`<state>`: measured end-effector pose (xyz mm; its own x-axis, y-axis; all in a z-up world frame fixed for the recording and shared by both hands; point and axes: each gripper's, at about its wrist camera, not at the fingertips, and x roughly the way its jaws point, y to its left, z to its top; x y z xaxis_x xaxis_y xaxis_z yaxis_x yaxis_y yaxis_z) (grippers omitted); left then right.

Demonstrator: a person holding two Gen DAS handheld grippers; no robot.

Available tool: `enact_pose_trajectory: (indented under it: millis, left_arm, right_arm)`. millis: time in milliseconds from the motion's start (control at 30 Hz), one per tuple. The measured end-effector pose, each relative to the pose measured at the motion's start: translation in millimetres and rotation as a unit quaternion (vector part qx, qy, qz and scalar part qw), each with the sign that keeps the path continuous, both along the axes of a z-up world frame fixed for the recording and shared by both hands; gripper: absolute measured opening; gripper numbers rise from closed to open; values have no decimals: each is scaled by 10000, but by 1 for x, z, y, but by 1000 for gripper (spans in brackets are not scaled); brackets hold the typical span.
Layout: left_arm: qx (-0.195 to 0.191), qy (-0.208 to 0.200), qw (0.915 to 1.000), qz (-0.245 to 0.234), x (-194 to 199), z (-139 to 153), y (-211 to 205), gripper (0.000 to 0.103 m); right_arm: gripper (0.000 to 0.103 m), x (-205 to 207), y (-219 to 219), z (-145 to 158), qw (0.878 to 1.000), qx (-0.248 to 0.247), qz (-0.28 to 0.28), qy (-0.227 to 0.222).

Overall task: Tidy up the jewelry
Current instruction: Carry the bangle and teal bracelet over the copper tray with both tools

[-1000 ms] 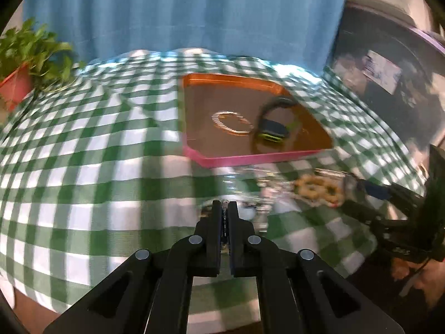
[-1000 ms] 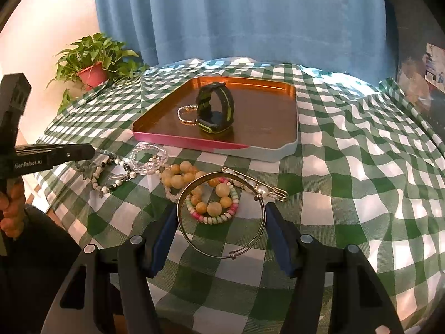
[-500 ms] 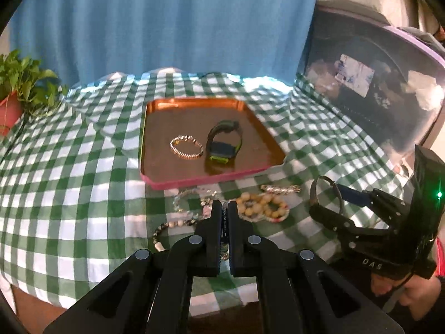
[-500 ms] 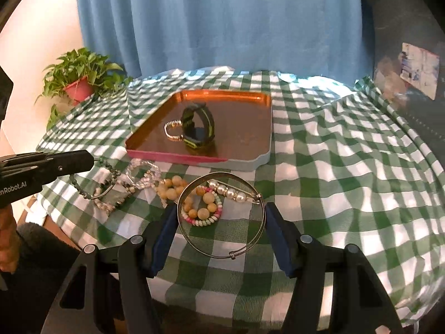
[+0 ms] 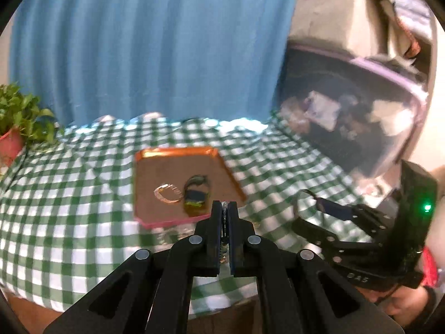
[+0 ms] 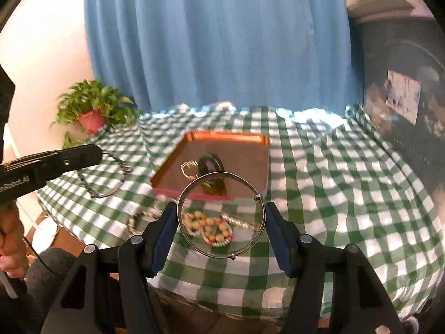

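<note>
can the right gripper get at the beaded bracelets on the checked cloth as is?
Probably not: the right gripper is shut on a thin silver metal bangle, so its jaws are occupied. The wooden-bead bracelets lie uncovered on the cloth below.

White lettering reading "nRobot.AI", its start cut off by the frame edge, runs along the black body of the left gripper (image 6: 96,154) in the right wrist view. In the left wrist view, the pale letters "DAS" are stamped on the black housing of the right gripper (image 5: 307,208). A white label (image 6: 403,96) stuck on the dark cabinet (image 6: 400,64) at right carries print too blurred to read. No other text is legible.
</note>
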<state>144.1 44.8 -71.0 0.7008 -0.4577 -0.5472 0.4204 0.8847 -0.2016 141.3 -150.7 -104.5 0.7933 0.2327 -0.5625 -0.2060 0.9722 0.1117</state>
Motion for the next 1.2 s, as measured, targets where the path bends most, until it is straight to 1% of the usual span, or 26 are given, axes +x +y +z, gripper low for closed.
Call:
enact_pose_trajectory:
  millis: [67, 167, 233, 267, 333, 433, 533, 633, 767, 833, 933, 1033, 1133, 1200]
  left_arm:
    - [-49, -223, 9997, -49, -9, 14, 0, 4]
    - [-70, -426, 9990, -87, -15, 27, -1, 4]
    - [-53, -496, 9988, -25, -13, 30, -1, 4]
    - [-104, -482, 9988, 2, -11, 29, 1, 4]
    - [-245, -373, 9990, -6, -2, 25, 5, 4]
    - [-210, -326, 9992, 32, 10, 17, 6, 4]
    - [-343, -164, 9993, 41, 29, 6, 9, 4]
    - [-376, -129, 9991, 126, 45, -2, 11, 4]
    - [-452, -33, 9988, 159, 73, -15, 14, 4]
    - [-496, -56, 9985, 228, 86, -16, 17, 4]
    - [-661, -52, 9974, 296, 110, -15, 22, 4]
    - [-625, -105, 9973, 383, 132, -16, 21, 4]
    - [-645, -21, 9961, 599, 153, -27, 24, 4]
    - [-672, 85, 9954, 673, 161, -38, 27, 4]
  right_arm:
    - [58, -7, 0, 14, 9998, -1, 5, -174]
    - [58, -11, -1, 29, 9994, -78, 11, -324]
    - [58, -11, -1, 36, 9992, -112, -4, -386]
    - [58, -10, -1, 38, 9991, -103, 3, -410]
    - [58, -7, 0, 41, 9990, -92, -3, -437]
    - [58, 1, 2, 41, 9990, -91, 36, -430]
    - [58, 11, 2, 41, 9989, -37, 20, -470]
    - [58, 23, 0, 41, 9988, 44, 29, -497]
    - [58, 47, 0, 37, 9991, 80, 13, -405]
    - [58, 60, 1, 36, 9993, 94, 33, -347]
    - [58, 81, 2, 36, 9994, 189, 15, -277]
    - [58, 101, 3, 37, 9991, 287, -18, -320]
    - [58, 122, 6, 38, 9988, 365, -26, -333]
    - [58, 131, 10, 37, 9988, 324, 17, -356]
